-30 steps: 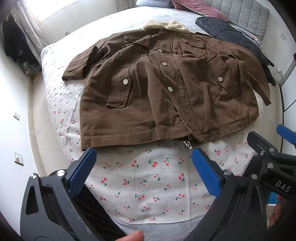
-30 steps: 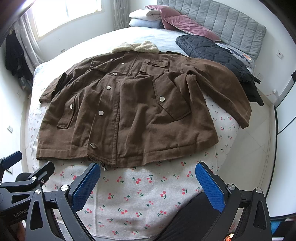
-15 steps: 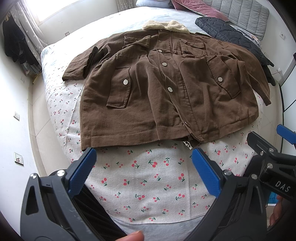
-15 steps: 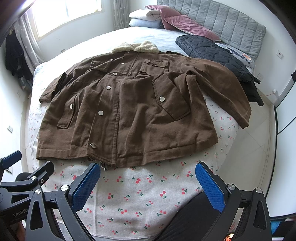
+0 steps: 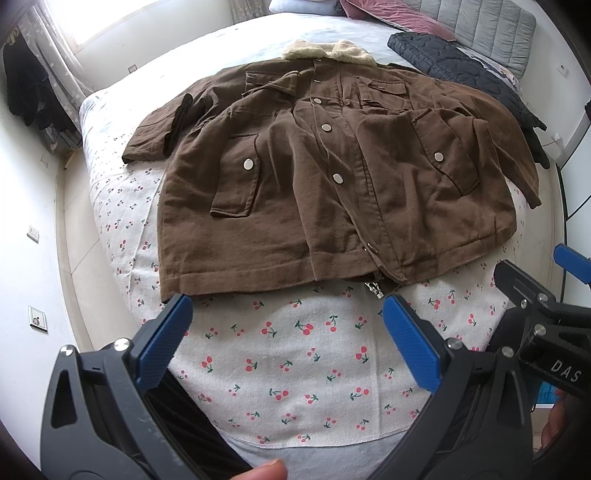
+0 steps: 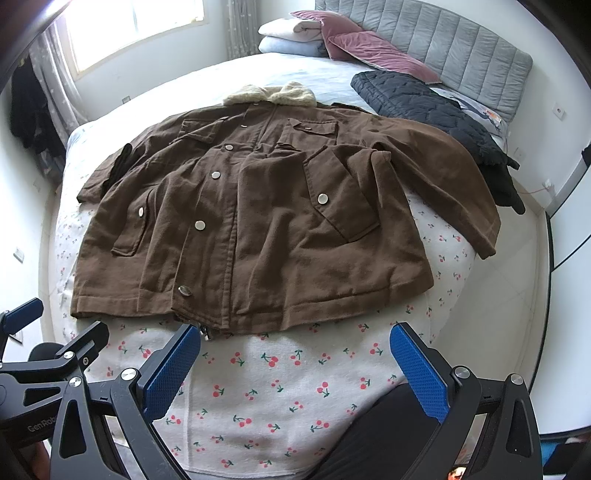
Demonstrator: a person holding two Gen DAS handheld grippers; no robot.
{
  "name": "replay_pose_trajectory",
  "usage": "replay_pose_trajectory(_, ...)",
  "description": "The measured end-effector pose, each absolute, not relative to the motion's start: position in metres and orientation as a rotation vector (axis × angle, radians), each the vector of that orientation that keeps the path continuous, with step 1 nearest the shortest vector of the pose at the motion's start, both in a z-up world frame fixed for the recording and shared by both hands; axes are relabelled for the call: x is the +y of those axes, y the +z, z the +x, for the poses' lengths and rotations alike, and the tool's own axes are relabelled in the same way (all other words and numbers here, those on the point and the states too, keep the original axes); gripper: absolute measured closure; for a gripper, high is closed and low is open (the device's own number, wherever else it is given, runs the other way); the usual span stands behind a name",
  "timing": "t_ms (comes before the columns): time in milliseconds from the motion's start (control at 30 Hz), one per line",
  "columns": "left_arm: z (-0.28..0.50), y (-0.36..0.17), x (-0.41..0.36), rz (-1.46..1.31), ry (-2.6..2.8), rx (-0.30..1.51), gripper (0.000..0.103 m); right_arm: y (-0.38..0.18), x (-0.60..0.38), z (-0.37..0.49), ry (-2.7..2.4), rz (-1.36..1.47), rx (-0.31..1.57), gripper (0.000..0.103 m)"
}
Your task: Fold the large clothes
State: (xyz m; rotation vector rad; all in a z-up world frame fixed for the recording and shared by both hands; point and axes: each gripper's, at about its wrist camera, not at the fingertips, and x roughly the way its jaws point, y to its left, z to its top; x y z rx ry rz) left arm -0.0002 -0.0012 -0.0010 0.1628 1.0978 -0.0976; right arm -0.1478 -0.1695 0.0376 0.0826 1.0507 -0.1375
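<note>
A large brown coat with a cream fleece collar lies spread front-up on the bed, buttoned, both sleeves out to the sides. Its hem runs just beyond the fingertips in both views. My left gripper hovers over the cherry-print sheet short of the hem, open and holding nothing. My right gripper hangs the same way near the hem's middle, open and empty. Each gripper shows at the edge of the other's view.
A black quilted jacket lies on the bed beyond the coat's right sleeve. Pillows and a pink cushion rest against the grey headboard. Dark clothes hang at the far left by the window. Floor borders the bed on both sides.
</note>
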Motion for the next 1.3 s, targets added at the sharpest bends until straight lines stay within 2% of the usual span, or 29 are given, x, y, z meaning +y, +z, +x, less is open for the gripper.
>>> replay_pose_trajectory(633, 0.01, -0.005, 0.003, 0.173, -0.089, 1.104, 0.0, 0.036, -0.17, -0.142, -0.144, 0.07, 1.055, 0.0)
replay_pose_trajectory(800, 0.019, -0.003, 0.006, 0.225, -0.071, 1.038, 0.0, 0.035, -0.171, -0.137, -0.159, 0.052, 1.045, 0.0)
replay_pose_trajectory(1067, 0.048, -0.011, 0.027, 0.15, -0.165, 1.136, 0.0, 0.037, -0.18, -0.124, -0.212, -0.037, 1.013, 0.0)
replay_pose_trajectory(1300, 0.072, -0.012, 0.05, 0.19, -0.16, 1.165, 0.0, 0.015, -0.204, -0.104, -0.205, 0.005, 1.109, 0.0)
